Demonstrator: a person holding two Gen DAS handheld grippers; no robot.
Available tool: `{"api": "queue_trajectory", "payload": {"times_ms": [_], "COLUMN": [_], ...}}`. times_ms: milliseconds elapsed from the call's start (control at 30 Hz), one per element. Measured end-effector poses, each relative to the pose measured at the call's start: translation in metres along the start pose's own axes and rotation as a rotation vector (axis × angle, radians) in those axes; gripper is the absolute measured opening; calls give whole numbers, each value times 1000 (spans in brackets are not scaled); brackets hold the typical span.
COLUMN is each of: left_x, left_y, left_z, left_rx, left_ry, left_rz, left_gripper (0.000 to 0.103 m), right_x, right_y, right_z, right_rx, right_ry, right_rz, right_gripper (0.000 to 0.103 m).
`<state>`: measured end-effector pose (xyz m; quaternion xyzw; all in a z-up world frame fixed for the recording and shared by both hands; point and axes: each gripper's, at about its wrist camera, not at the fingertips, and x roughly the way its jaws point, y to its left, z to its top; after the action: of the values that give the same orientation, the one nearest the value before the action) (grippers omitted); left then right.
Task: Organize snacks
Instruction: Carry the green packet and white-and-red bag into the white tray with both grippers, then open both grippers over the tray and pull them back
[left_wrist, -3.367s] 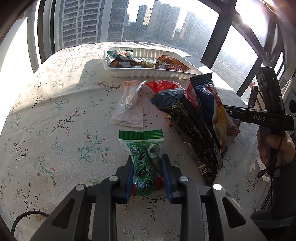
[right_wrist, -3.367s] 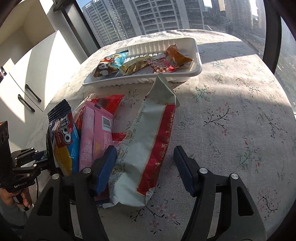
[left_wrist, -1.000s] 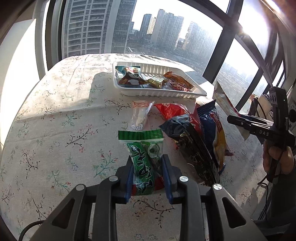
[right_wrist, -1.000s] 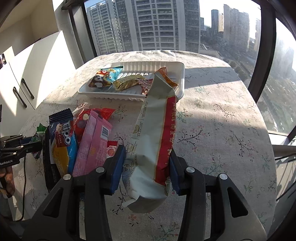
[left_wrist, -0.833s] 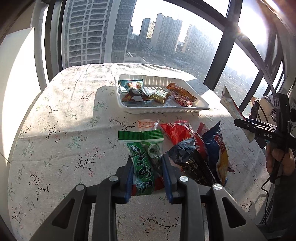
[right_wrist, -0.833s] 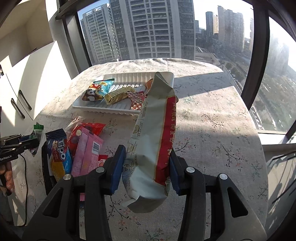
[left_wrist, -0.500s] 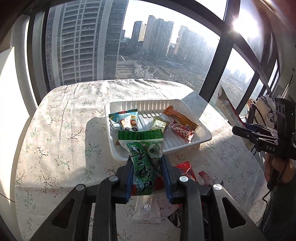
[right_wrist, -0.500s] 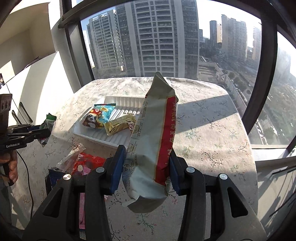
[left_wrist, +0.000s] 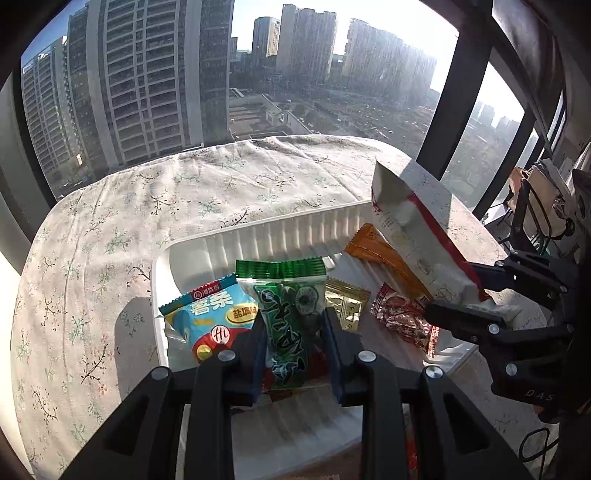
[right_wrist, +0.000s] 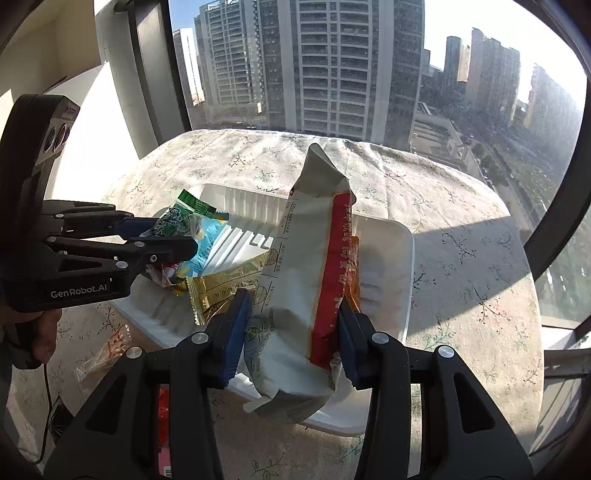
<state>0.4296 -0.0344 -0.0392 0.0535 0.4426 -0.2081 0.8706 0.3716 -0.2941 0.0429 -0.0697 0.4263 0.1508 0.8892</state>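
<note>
My left gripper (left_wrist: 295, 347) is shut on a green snack packet (left_wrist: 286, 317) and hangs over the left part of the white ribbed tray (left_wrist: 295, 232). My right gripper (right_wrist: 291, 332) is shut on a long white-and-red packet (right_wrist: 310, 266), held above the tray's (right_wrist: 384, 295) right part. Each gripper shows in the other's view: the left one (right_wrist: 162, 236) with its green packet (right_wrist: 177, 218), the right one (left_wrist: 465, 302) with the long packet (left_wrist: 413, 229). In the tray lie a blue packet (left_wrist: 210, 314), a gold one (left_wrist: 345, 302), an orange one (left_wrist: 380, 254) and a red foil one (left_wrist: 402, 321).
The tray sits on a round table with a flowered cloth (left_wrist: 110, 229), by tall windows. A clear wrapper (right_wrist: 103, 354) and red packets (right_wrist: 162, 406) lie on the cloth near the tray's front edge. A hand (right_wrist: 40, 332) holds the left gripper's handle.
Both grippers have moved forward from the snack pile to above the tray, each keeping its packet. The tray now fills the views and the two grippers are closer together.
</note>
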Motion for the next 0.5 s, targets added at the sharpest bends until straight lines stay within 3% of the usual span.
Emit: {"api": "queue_trajectory", "payload": {"times_ms": [367,500], "left_x": [25,29], "left_y": [-7,-10], "left_z": [-7,-7], "left_rx": [42,54], "left_ry": [29,22], "left_rz": [41,41], "left_gripper": [32,40], "right_x": [50,61], "right_y": [0,-3], "right_z": [-14,-21], "right_rx": [6,10], "right_ry": [60,51], "right_rz": [-1,-1], "right_gripper": [41,43]}}
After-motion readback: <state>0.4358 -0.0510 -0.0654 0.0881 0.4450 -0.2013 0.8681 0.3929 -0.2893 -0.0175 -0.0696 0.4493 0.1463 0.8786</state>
